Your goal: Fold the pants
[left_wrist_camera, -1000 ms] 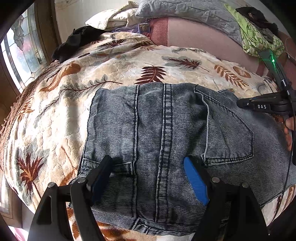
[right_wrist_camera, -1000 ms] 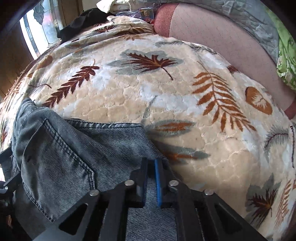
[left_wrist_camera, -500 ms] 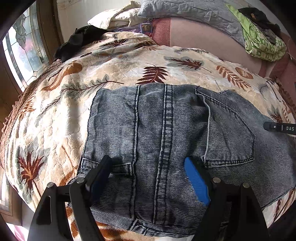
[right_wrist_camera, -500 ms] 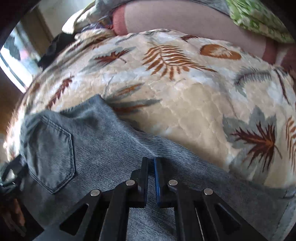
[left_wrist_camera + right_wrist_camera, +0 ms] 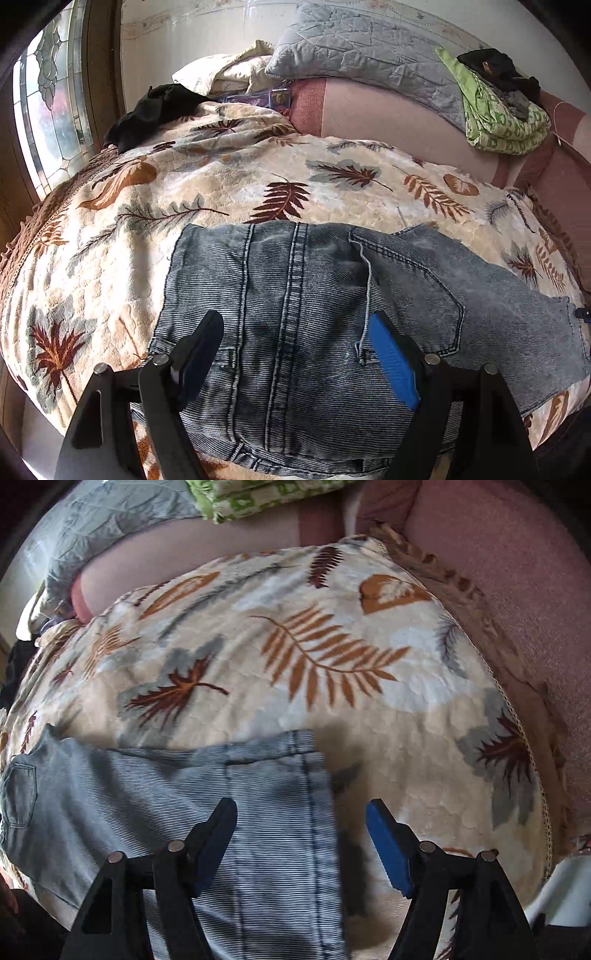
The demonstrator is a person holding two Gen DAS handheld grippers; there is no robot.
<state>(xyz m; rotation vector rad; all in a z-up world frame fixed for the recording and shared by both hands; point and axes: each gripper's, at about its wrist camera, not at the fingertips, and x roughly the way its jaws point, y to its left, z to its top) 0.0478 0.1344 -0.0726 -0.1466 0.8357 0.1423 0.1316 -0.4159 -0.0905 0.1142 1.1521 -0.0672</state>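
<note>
Left wrist view, faded grey-blue jeans (image 5: pixel 295 314) spread flat, back pocket up

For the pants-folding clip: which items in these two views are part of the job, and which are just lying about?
Part of the job:
- denim pants, spread on the leaf-print blanket
- left claw, open above the seat
- right claw, open at the hem

Just lying about:
- grey quilted pillow
- green patterned cloth
- black garment near the window
- cream pillow

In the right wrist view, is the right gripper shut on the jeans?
No: the right gripper has its jaws wide apart, with the jeans lying flat on the blanket beneath them.
</note>
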